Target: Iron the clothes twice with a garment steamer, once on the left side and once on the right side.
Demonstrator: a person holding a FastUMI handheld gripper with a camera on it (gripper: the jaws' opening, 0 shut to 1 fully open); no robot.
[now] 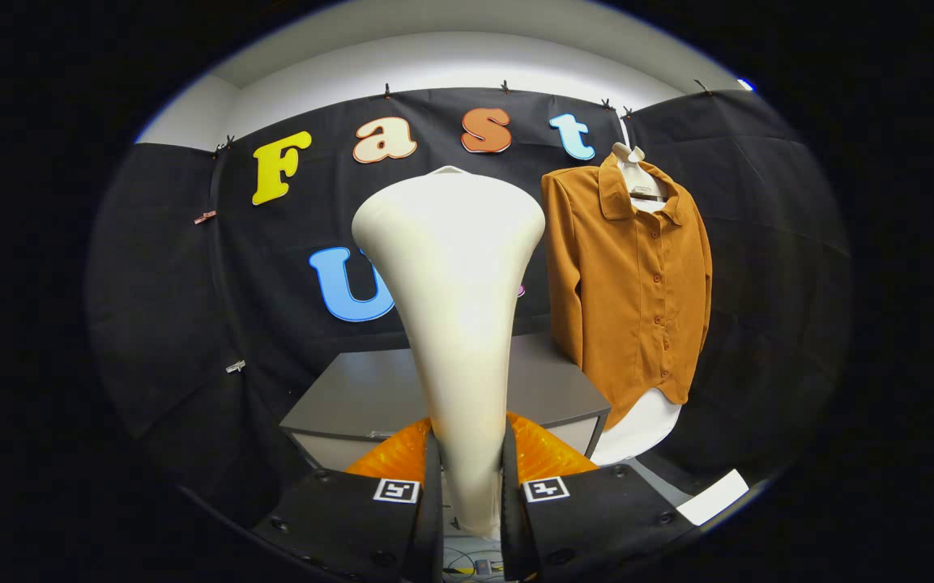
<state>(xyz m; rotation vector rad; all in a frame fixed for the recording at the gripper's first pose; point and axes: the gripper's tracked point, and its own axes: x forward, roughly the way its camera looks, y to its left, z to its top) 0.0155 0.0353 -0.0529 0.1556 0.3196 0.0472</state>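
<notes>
A cream-white garment steamer (450,324) is standing upright between the fingers, its slim handle widening to a broad flared head at the top. To its right and farther off, a rust-brown button-front shirt (633,283) is hanging on a hanger (637,174) over a white form, in front of the black cloth wall. No brand or label on the steamer is showing. The gripper (471,486) is clamping the steamer's handle, both fingers (353,518) pressing its sides at a narrow gap. A grey table (369,389) is sitting beyond the fingers.
</notes>
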